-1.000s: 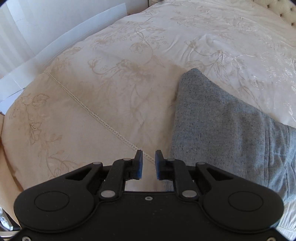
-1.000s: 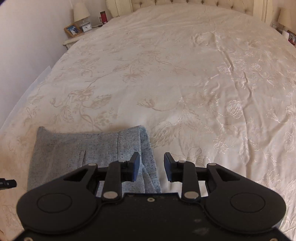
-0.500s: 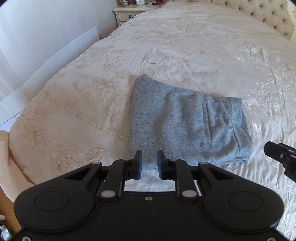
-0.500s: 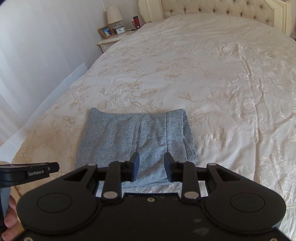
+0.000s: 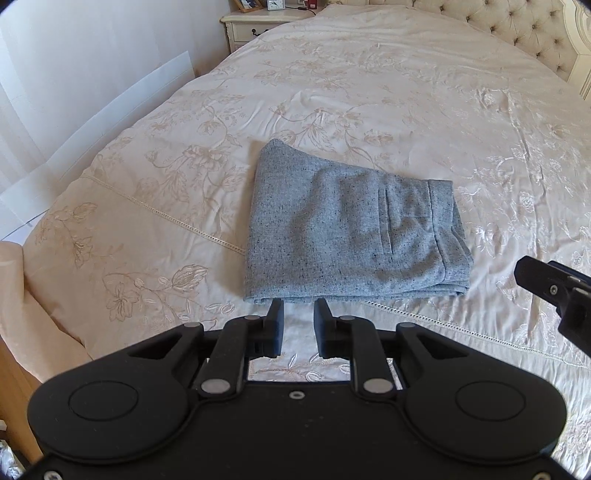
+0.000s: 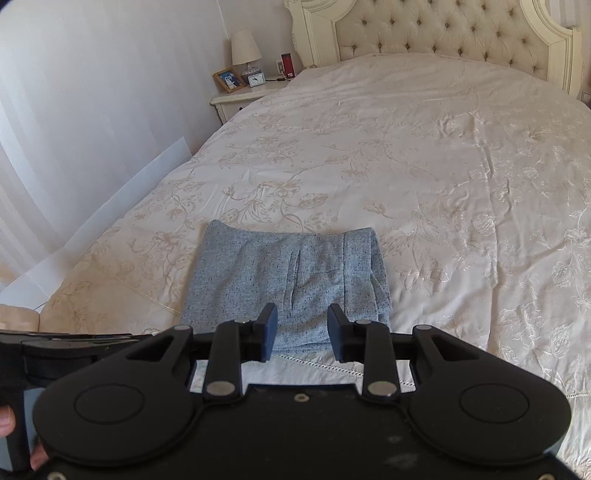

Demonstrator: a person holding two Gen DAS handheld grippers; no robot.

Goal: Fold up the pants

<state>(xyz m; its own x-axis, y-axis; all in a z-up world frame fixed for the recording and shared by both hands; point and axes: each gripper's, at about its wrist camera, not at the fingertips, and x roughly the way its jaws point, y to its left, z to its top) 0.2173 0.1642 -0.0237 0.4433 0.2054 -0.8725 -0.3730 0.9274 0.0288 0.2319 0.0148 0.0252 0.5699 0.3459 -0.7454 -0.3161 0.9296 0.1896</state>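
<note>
The grey speckled pants [image 5: 351, 229] lie folded into a compact rectangle on the cream embroidered bedspread [image 5: 369, 92], near its front left corner. My left gripper [image 5: 298, 321] hovers above and just short of the pants' near edge, its jaws a small gap apart with nothing between them. The right wrist view shows the same pants [image 6: 288, 273] ahead of my right gripper [image 6: 301, 325], which is open wider and empty. Neither gripper touches the cloth. The right gripper's body [image 5: 554, 291] shows at the left view's right edge.
A tufted headboard [image 6: 443, 33] closes the far end of the bed. A nightstand [image 6: 251, 96] with a lamp, photo frame and clock stands by the wall on the left. The bed's left edge drops off near the wall. A hand [image 6: 7, 417] holds the left gripper's handle.
Both grippers have pulled back and up from the pants, so the whole folded bundle and more of the bed now show. The left jaws stand slightly wider apart.
</note>
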